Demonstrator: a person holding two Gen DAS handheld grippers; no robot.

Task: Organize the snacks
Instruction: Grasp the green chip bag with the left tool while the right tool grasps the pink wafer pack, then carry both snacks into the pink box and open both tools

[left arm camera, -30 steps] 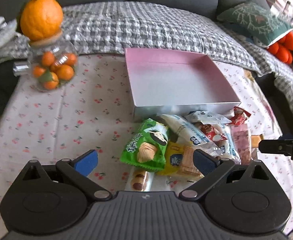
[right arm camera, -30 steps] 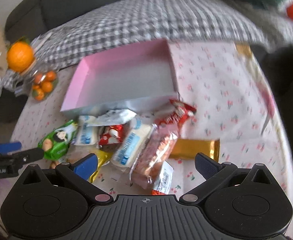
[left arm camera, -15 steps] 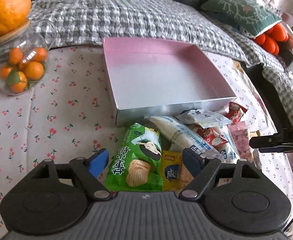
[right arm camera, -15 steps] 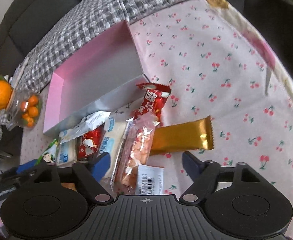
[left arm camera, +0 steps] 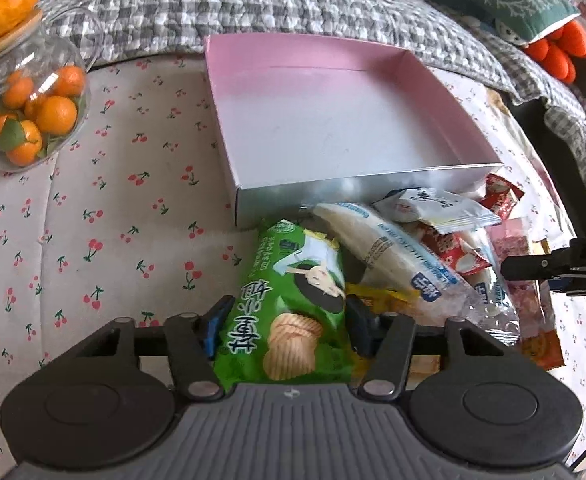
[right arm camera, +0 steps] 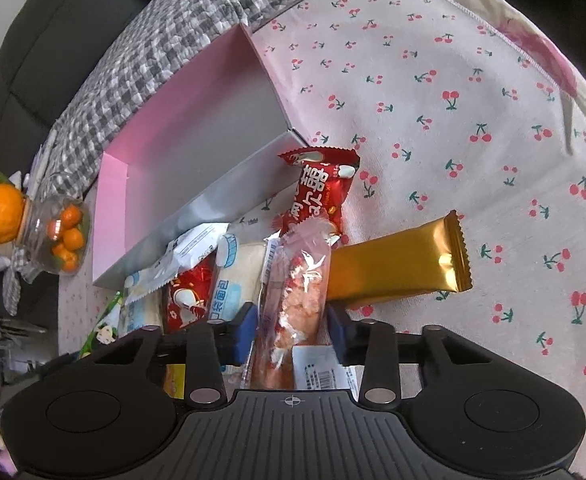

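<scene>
Our left hand-held gripper [left arm camera: 283, 322] clamps the green chip bag [left arm camera: 293, 312] at the snack pile's left edge; our right hand-held gripper [right arm camera: 291, 328] clamps the pink snack packet [right arm camera: 297, 292], both just before the pink box [left arm camera: 333, 128] on the counter [left arm camera: 93, 200].

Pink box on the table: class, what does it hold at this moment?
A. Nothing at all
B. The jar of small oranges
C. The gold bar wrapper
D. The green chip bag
A. The pink box shows only its bare floor; the green chip bag sits between the left hand-held gripper fingers, outside the box's near wall, and the other snacks lie on the cloth.
</scene>
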